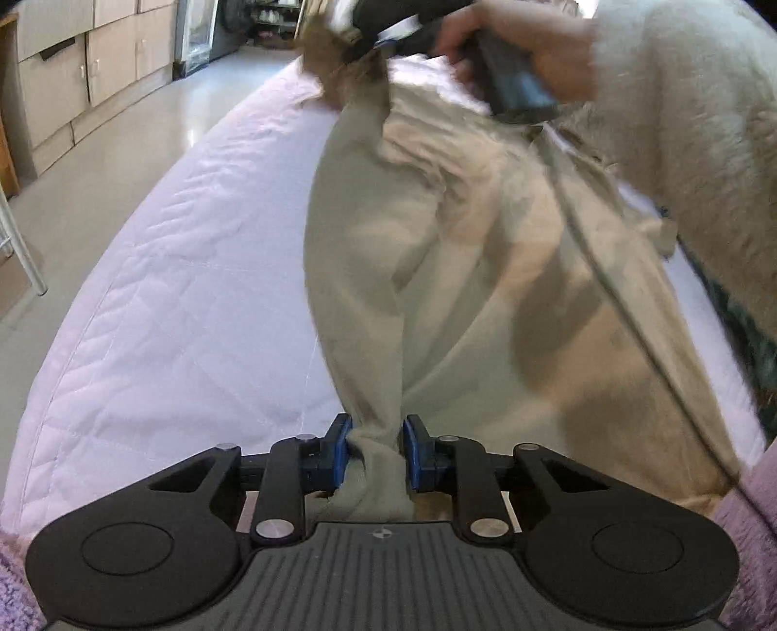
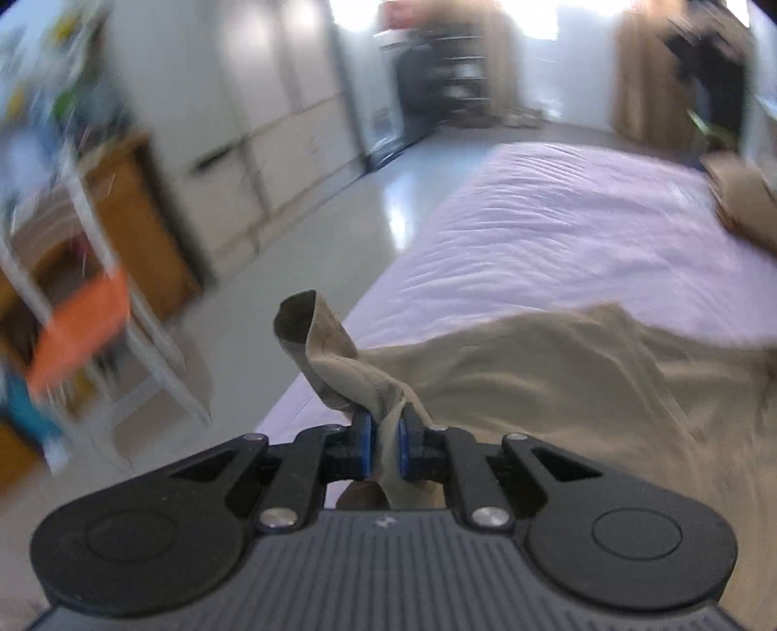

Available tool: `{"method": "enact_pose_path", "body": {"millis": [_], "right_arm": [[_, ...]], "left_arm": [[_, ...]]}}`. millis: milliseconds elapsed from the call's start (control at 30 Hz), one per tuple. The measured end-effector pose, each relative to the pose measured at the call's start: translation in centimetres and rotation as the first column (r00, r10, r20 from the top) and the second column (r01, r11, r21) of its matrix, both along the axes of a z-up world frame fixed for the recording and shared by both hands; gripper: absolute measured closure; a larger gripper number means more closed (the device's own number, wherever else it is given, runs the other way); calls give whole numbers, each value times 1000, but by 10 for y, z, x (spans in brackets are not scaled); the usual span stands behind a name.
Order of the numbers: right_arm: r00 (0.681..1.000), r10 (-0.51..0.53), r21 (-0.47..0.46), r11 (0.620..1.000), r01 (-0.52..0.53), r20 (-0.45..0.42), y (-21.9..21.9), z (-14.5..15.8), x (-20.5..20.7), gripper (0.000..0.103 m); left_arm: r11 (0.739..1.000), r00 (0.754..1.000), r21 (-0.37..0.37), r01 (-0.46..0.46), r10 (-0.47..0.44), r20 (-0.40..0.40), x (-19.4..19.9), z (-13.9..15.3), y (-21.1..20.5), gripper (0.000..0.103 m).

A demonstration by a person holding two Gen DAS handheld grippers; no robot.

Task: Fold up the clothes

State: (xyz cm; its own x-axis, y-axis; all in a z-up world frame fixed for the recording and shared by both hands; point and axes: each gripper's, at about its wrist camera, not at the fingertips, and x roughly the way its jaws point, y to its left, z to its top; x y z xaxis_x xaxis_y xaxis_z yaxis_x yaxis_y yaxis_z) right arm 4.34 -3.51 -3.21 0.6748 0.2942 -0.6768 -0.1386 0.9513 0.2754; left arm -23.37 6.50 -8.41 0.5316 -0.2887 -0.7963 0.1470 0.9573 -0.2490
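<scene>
- Left wrist view: left gripper (image 1: 376, 449) clenched on a bunched end of the beige garment (image 1: 466, 272); cloth fills the gap between the blue pads (image 1: 340, 449) and spills back under the fingers.
- Garment runs from that grip up and away, twisted into a long fold, lifted above the pale pink quilted bed cover (image 1: 194, 301).
- Far end of the garment is gathered at the right gripper (image 1: 362, 36), near the top of the frame; it is blurred, cloth bunched at its tip, jaw position cannot be read here.
- A hand (image 1: 524, 46) in a fuzzy cream sleeve (image 1: 689, 145) holds that gripper's handle. A thin cable trails down across the cloth.
- Glossy floor (image 1: 145, 145) and pale cabinets (image 1: 73, 82) left of the bed.
- Right wrist view: right gripper (image 2: 386, 449) clamped on a hemmed corner of the beige garment (image 2: 558, 388); a loop of hem stands up just above the blue pads (image 2: 367, 449).
- Rest of the cloth spreads to the right, over the pink bed cover (image 2: 558, 228).
- Background heavily blurred: cabinets (image 2: 272, 145), shiny floor (image 2: 340, 233), a white-framed rack (image 2: 97, 242) with something orange on it at left.
</scene>
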Motion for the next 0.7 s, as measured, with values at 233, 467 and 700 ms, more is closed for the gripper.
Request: {"method": "enact_pose_path", "body": {"millis": [233,467,700], "right_arm": [[969,-216,101,968,228,-116,-90,-42,-23,91],[960,-270,167,946,278,-72,-124,-29,-33,91],[946,-283,-75,959,274,-157,-163,-44,-39,81]], "left_arm": [[1000,999,-23,-15,14,-37,3,-4,3,77],[995,995,-26,101,-101,9,-6,13,-33,79],[944,942,-54,326,-330,-61,-7,10,-96,65]]}}
